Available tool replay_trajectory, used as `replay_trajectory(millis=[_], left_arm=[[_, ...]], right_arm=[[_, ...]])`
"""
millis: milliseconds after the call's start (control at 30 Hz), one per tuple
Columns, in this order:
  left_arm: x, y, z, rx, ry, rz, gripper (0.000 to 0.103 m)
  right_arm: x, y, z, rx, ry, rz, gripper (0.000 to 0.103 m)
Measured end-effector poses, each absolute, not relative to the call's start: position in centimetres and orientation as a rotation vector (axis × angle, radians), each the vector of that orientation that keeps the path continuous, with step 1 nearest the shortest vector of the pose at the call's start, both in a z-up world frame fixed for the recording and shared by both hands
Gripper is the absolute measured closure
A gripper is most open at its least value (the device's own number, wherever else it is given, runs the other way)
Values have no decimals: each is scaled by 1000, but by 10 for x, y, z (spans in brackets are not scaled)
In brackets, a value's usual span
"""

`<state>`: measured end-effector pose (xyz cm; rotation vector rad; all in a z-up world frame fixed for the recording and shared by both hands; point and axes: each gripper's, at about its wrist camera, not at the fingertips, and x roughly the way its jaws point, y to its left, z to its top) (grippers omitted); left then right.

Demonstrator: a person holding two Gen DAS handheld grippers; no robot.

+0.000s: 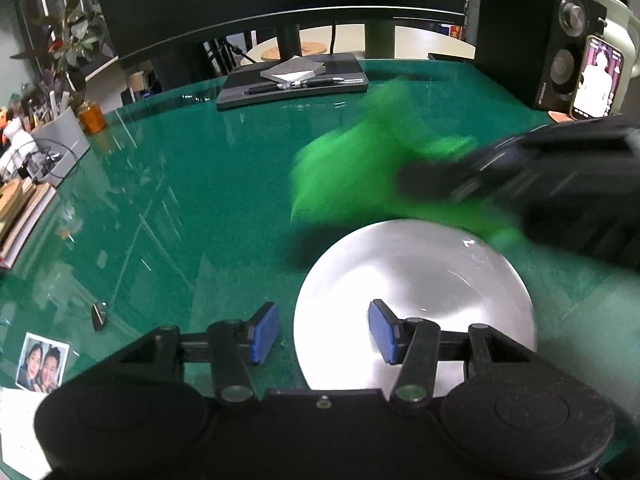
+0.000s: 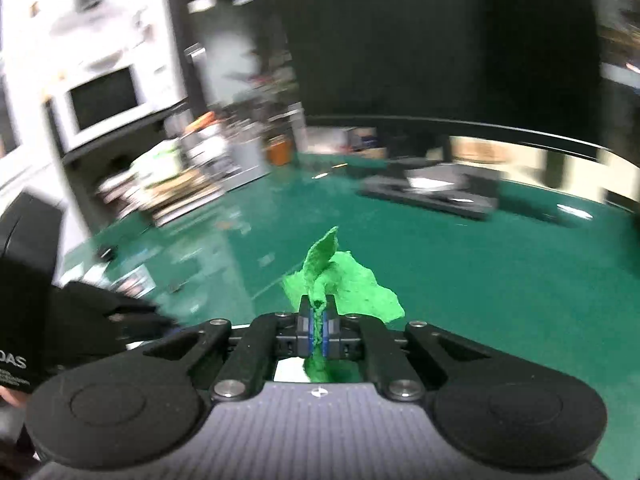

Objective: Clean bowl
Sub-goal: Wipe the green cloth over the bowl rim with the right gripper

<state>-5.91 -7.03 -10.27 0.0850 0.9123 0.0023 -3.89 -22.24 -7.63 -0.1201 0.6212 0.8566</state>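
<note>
Right wrist view: the blue pads (image 2: 325,330) of the right gripper (image 2: 319,326) are pressed together on a pinched fold of a bright green cloth (image 2: 352,286). The rest of the cloth fans out ahead toward 12 and 2 o'clock, and a tail hangs below the jaws at 6 o'clock. Beyond it lies the green glass-topped table (image 2: 500,280), with background heavily blurred.

Left wrist view: the left gripper (image 1: 324,330) stands part open, its two blue pads (image 1: 384,336) straddling the near-left rim of the white bowl (image 1: 416,280) without visibly pressing on it. One pad sits over the bowl's inside, the other outside over the table. The bowl rests on the table at 5 o'clock in this view, with the cloth and the dark body of the right gripper at 2 o'clock, just beyond its far rim.

Handling judgement: the bowl looks rigid, glossy and probably slippery and breakable; the rim at the near side is the sensible hold, closed gently. The cloth is soft and limp, and will drape and bunch.

View comparison: only the left view shows the bowl whole; the right view shows at most a white sliver beneath its jaws. Only the right view confirms the grip on the cloth.
</note>
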Motion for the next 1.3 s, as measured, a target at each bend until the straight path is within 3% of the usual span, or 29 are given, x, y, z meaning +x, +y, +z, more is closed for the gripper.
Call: replay_trajectory(millis=[233,567,900,1100,1300], left_arm=[[-63,-71,-103,94,904,5,53],[-61,-71,-104,94,900,8,53],[-62,-72,-104,105,896,10,53],[-62,-75,-105,79,900,2,52],[-62,-85,-107,125,892,4,52]], right_arm=[[-49,-196,-90,-131,652,959,99],[-32,-209,-92,189,857,1036,99],[-22,-227,-98,279,832,854,99],[-31,-201,-94,159,808,932,96],[-22,-200,-98,208,820,931,100]])
